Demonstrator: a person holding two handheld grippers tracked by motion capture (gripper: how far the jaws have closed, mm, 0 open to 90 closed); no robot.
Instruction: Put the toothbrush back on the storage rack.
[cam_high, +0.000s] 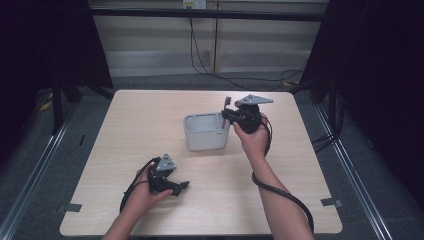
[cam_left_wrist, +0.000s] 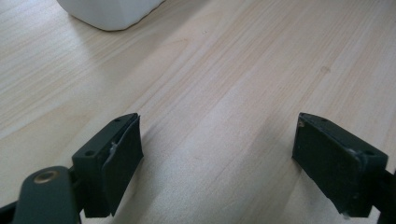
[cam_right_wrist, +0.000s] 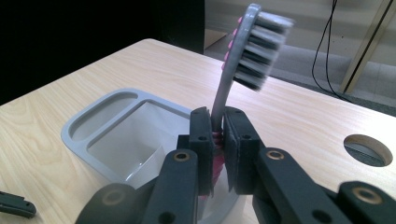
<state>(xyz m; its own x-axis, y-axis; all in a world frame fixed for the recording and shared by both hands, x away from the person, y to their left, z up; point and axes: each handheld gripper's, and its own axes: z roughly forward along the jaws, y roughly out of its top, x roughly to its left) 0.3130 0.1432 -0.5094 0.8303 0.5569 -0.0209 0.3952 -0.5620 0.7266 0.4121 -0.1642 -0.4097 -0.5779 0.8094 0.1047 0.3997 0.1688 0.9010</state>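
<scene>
A grey and pink toothbrush (cam_right_wrist: 247, 46) stands upright, bristle head up, clamped at its neck by my right gripper (cam_right_wrist: 218, 133). In the high view the toothbrush (cam_high: 227, 101) and right gripper (cam_high: 226, 116) hover over the right rim of a grey-white holder box (cam_high: 206, 131). Below the jaws, the right gripper view shows the box (cam_right_wrist: 93, 121) with a narrow slot and a larger square compartment. My left gripper (cam_high: 181, 186) rests low on the table near the front left, its jaws wide apart; in its own view the left gripper (cam_left_wrist: 217, 158) has only bare wood between the pads.
The light wooden table (cam_high: 150, 115) has bare room around the box. A round cable hole (cam_right_wrist: 367, 149) sits in the tabletop at its far right. Black cables trail from both grippers. Dark curtains and metal rails flank the table.
</scene>
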